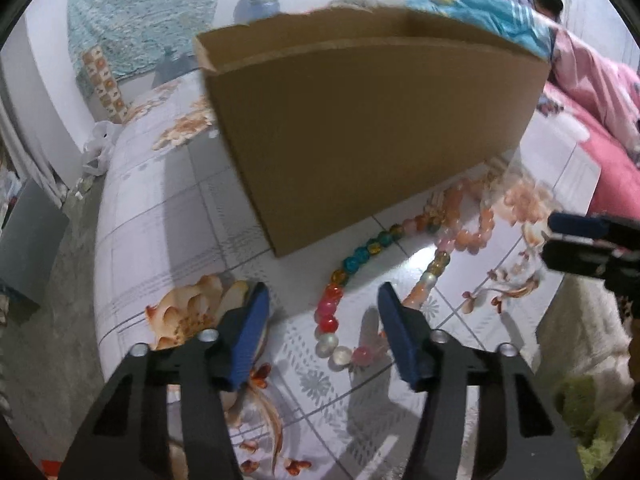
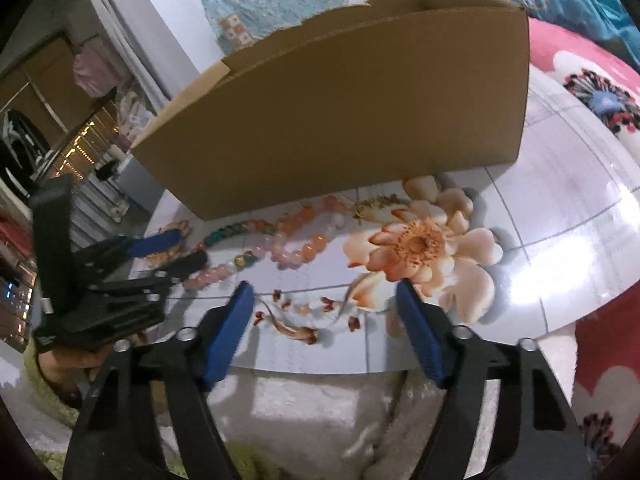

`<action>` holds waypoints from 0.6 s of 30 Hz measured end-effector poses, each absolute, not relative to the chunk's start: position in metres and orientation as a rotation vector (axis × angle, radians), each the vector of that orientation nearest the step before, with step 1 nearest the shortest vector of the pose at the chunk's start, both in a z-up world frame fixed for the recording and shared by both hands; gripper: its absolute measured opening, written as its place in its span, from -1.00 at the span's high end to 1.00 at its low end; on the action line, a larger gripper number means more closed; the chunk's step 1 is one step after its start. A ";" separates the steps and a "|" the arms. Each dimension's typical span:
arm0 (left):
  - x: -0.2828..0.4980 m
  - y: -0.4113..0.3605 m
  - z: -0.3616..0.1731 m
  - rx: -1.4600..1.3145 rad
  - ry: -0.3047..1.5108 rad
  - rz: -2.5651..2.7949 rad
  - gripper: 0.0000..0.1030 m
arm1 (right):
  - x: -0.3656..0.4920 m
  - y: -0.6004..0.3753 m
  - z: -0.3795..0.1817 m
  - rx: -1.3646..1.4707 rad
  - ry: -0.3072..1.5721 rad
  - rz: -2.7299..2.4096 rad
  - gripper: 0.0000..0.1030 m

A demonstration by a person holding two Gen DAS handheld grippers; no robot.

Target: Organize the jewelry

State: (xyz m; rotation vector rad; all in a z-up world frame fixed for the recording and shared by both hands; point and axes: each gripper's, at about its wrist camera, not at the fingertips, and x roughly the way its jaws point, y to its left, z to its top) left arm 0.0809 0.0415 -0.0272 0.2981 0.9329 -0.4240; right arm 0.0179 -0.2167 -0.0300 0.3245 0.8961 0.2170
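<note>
Cardboard forms the open brown box (image 1: 360, 128) that is set on the floral-printed worktop (image 1: 160, 216). Strings of round glass beads (image 1: 352, 264), in red, teal, amber, peach and clear, are laid on the worktop just in front of the box's near wall, some of them touching its base. The left hand-held gripper (image 1: 322, 300) is held over the beads' near end with its blue pads apart; nothing is clamped between them. The right hand-held gripper (image 2: 326, 300) is held over the printed flower (image 2: 420, 248), to the right of the beads, its jaws likewise parted and empty. A pink floral blanket (image 2: 592, 76) is seen beyond the worktop.
</note>
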 end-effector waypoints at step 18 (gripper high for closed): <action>0.048 0.068 -0.028 0.153 1.001 -0.506 0.83 | 0.023 -0.181 -0.013 0.285 0.868 0.342 0.29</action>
